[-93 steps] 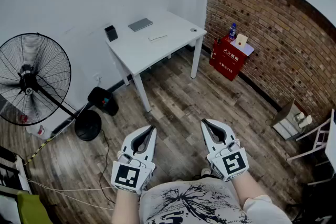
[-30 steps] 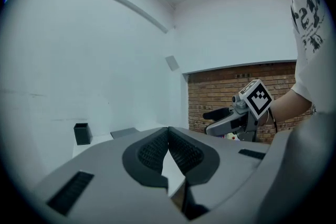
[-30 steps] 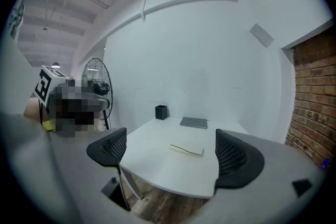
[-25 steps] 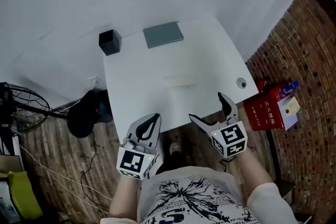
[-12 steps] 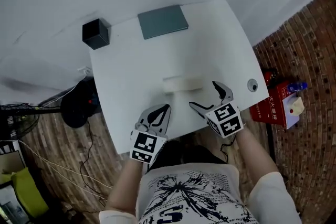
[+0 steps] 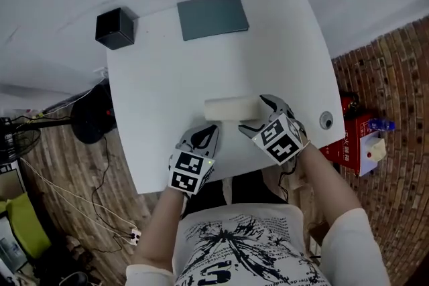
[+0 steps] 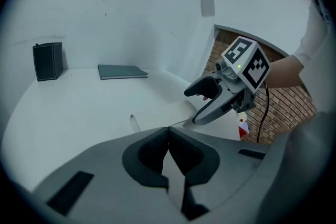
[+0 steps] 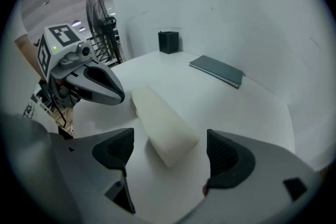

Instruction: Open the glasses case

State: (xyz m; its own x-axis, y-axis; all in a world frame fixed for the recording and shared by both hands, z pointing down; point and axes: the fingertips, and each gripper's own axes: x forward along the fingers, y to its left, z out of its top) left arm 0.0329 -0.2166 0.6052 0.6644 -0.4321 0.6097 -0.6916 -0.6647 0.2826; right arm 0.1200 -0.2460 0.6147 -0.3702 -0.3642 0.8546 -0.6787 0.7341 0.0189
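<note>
The right claw (image 6: pixel 259 114) is released. Its jaws have just been closing a little, and the right end of the white glasses case (image 6: pixel 230 108) lies between them, not pressed. The case lies closed on the desk (image 6: pixel 161 70), its long axis running leftward from this claw. The left claw (image 6: pixel 206 135), clenched and empty, hangs just beside the case's near side. The right claw seems the nearer.
</note>
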